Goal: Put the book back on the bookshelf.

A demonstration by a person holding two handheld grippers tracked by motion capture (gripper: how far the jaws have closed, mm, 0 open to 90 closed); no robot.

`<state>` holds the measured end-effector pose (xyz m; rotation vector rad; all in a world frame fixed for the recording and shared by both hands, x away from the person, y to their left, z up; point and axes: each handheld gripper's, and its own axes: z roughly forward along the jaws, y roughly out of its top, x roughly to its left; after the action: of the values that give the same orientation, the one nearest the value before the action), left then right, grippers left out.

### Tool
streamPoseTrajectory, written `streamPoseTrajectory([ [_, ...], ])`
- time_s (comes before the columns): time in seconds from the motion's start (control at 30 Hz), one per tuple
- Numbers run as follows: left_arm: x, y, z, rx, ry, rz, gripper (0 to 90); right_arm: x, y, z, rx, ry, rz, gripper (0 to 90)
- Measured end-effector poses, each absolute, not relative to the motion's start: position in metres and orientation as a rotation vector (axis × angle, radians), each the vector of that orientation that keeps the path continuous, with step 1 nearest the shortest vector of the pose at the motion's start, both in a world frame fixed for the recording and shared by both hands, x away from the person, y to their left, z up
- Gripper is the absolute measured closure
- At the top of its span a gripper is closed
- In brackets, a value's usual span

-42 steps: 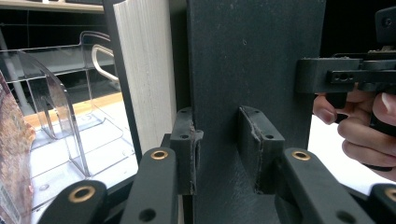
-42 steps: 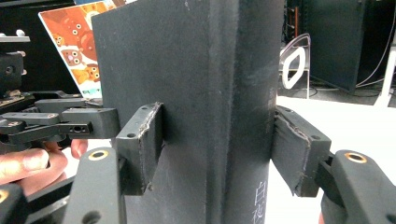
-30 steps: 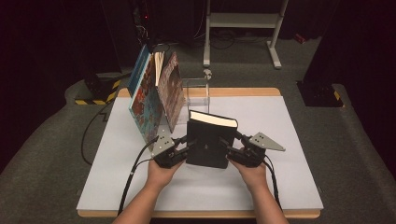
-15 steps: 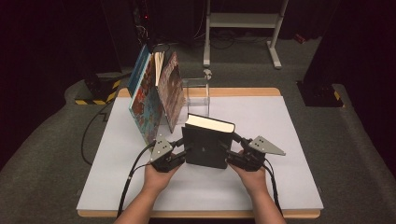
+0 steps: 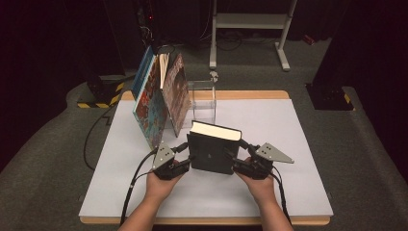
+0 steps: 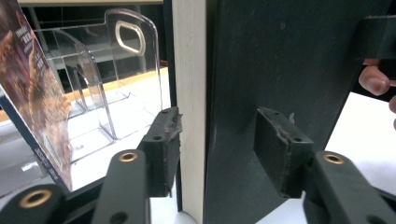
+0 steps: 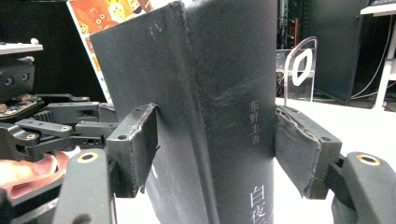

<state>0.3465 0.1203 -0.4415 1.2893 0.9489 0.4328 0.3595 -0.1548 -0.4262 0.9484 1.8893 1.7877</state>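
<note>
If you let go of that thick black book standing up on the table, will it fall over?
Probably not straight away: the black book is thick, so its bottom edge looks broad enough to stand on. It likely stays stiff, since its hard cover shows no bend between the right gripper pads. A sideways nudge could still tip it.

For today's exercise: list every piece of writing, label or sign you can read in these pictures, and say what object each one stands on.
"東野圭吾": small pale characters running down the spine of the black book, in the right gripper view.
"白夜": larger characters lower on that spine, cut off by the picture's bottom edge, so the title may run on.
Pale lettering on the colourful leaning book: too blurred to read.
Yellow-and-black hazard stripes on the floor: a sign without words.
</note>
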Motion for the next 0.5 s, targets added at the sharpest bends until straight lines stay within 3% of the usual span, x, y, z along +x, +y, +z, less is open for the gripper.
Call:
streamPoseTrajectory([
  [0.5, 0.337, 0.152, -0.463, 1.328, 1.032, 0.460, 41.2, 0.361, -0.149, -0.429, 0.934, 1.943, 1.771, 26.3],
])
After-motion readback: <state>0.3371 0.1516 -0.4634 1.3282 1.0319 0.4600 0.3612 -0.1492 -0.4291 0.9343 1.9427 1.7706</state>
